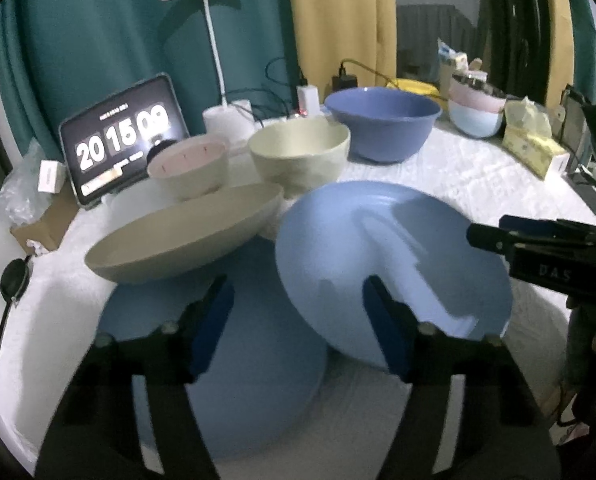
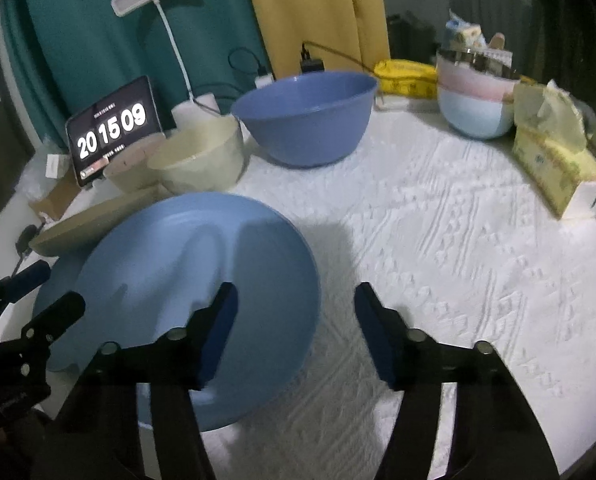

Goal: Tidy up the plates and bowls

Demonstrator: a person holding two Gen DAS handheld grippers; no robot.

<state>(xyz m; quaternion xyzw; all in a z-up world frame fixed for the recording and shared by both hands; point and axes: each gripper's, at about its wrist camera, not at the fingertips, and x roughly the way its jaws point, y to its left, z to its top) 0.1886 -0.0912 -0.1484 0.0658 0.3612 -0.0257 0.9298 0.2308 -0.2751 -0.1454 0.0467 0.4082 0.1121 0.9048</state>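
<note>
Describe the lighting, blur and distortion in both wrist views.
Left wrist view: dim room, the tablet clock blooms with glare, the tilted light blue plate is smeared by motion, and a fisheye circle darkens the corners. Right wrist view: equally dim, the gripper shadow falls on that plate, and the white tablecloth texture bends toward the edges.

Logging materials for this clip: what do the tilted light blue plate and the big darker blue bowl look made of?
Light blue plate: probably plastic or melamine, semi-gloss, with soft white glare streaks on a uniform colour. Darker blue bowl: likely matte plastic, with a thin even wall and little sheen. Blur leaves both open.
</note>
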